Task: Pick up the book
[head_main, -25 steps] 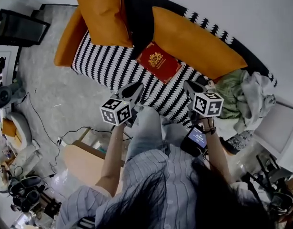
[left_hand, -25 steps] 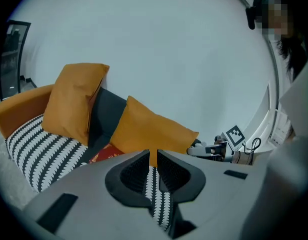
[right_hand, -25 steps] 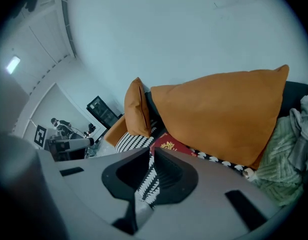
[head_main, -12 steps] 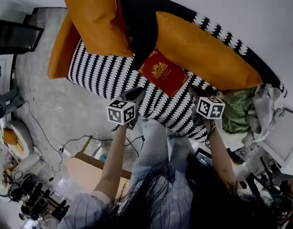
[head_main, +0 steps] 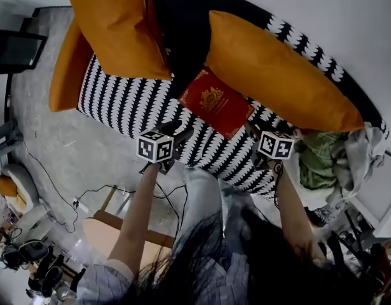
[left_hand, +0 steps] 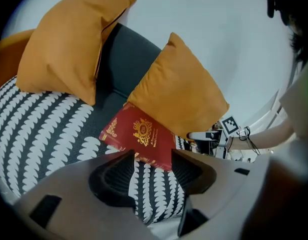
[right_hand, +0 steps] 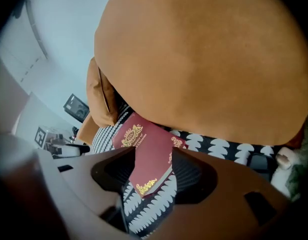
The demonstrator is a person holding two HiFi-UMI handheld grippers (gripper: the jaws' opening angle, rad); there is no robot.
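Observation:
A red book (head_main: 214, 101) with a gold crest lies flat on the sofa's black-and-white seat (head_main: 125, 100), its far edge under an orange cushion (head_main: 278, 75). My left gripper (head_main: 177, 132) hovers just off the book's near-left corner. My right gripper (head_main: 253, 132) is by its right corner. Both pairs of jaws have just been opening and stand apart, gripping nothing. In the left gripper view the book (left_hand: 141, 134) lies just beyond the left gripper (left_hand: 152, 156). In the right gripper view the book's corner (right_hand: 146, 144) shows in the gap of the right gripper (right_hand: 154, 156), untouched by the pads.
A second orange cushion (head_main: 112, 24) leans on the sofa's left end. Crumpled clothes (head_main: 335, 157) pile up at its right end. Cables (head_main: 87, 189) run over the floor by a wooden stool (head_main: 112, 230) near the person's legs.
Both grippers have come down toward the sofa seat and nearer the book. The head view has moved closer to the sofa.

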